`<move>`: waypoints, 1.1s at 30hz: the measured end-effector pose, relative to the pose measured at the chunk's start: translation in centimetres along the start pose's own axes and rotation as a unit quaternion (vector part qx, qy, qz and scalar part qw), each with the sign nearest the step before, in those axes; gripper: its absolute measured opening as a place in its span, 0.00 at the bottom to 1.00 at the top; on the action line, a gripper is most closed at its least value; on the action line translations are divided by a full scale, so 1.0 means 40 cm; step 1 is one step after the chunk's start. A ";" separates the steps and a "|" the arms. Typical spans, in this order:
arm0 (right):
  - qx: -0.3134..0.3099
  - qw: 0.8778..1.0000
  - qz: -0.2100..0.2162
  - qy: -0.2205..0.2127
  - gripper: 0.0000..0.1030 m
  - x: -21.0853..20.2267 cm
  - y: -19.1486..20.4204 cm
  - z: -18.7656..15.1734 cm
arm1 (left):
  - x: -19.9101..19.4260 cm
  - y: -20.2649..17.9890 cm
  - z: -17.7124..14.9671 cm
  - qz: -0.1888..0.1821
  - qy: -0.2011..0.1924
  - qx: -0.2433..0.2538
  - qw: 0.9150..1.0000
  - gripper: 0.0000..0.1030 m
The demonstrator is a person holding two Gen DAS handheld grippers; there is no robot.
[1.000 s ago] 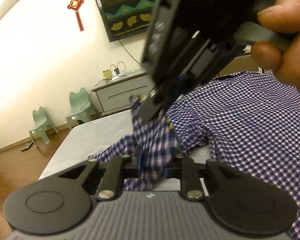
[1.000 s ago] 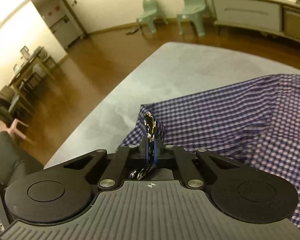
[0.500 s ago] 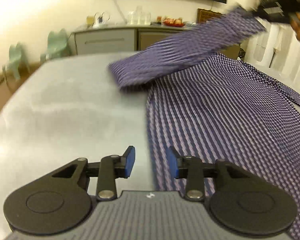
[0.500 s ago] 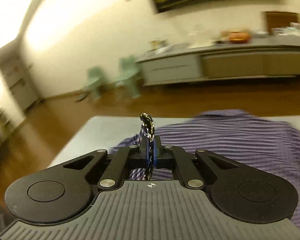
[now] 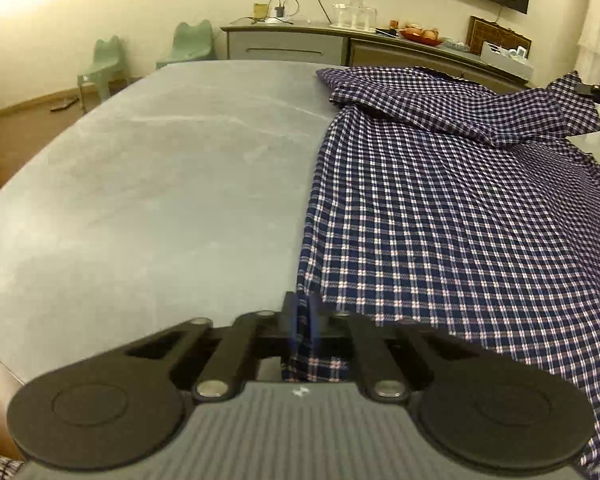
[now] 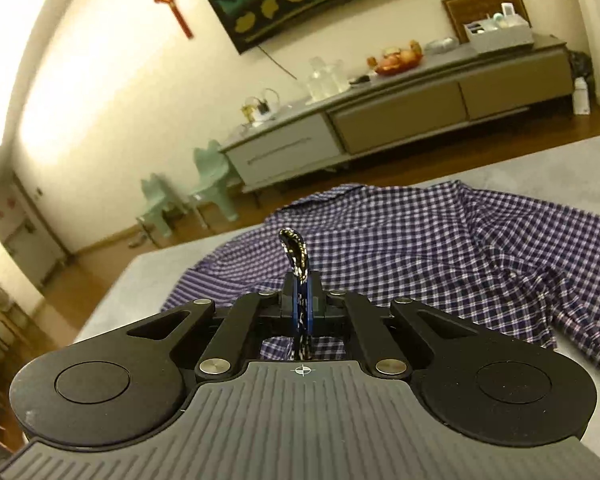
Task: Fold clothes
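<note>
In the left wrist view, the left gripper [image 5: 303,314] has its blue pads pressed together on the near left edge of the checked shirt [image 5: 460,216]; the pinched cloth is partly hidden behind the fingers, and motion blurs the tips. The shirt lies over the right half of the grey table [image 5: 160,168], with a folded sleeve [image 5: 440,100] crossing it toward 1 o'clock. The sleeve's far end, at 2 o'clock, runs to a dark object too cut off to identify. From 9 to 12 o'clock the tabletop is bare up to its rounded edge. Beyond it stand two green chairs [image 5: 148,56] and a sideboard [image 5: 300,40].

In the right wrist view, the right gripper [image 6: 302,292] is clenched on a thin fold of the shirt [image 6: 440,248], which sticks up between the pads. The gripper body hides the cloth beneath. The shirt spreads rumpled from 12 to 3 o'clock, with grey table [image 6: 132,292] at 10 o'clock. The sideboard [image 6: 380,120] carries small clutter, hard to make out.
</note>
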State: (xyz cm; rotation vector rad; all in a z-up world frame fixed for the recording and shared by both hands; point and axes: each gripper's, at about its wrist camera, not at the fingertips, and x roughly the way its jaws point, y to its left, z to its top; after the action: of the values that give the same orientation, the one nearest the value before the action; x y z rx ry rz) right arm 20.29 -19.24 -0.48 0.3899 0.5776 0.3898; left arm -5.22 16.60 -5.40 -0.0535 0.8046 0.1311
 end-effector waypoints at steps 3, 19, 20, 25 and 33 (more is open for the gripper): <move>0.020 1.000 0.013 -0.014 0.01 -0.021 -0.036 0.010 | -0.026 -0.051 0.012 0.025 -0.029 0.019 0.999 0.02; 0.099 0.992 -0.050 -0.065 0.01 -0.145 -0.238 0.043 | -0.105 -0.308 -0.079 0.061 -0.071 0.257 0.962 0.01; 0.107 0.991 -0.049 -0.070 0.01 -0.152 -0.243 0.042 | -0.104 -0.308 -0.080 0.061 -0.072 0.257 0.962 0.01; 0.143 0.984 -0.018 -0.104 0.01 -0.204 -0.258 0.051 | -0.153 -0.284 -0.056 0.069 -0.106 0.234 0.964 0.01; 0.146 0.982 -0.016 -0.117 0.01 -0.218 -0.264 0.064 | -0.083 -0.301 -0.097 -0.016 -0.027 0.281 0.959 0.04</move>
State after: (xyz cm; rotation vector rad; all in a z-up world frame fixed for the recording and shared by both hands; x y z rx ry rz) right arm 17.67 -32.88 0.57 0.6975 0.4094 0.2229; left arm -8.61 3.98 -5.73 0.4725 0.7625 -0.1301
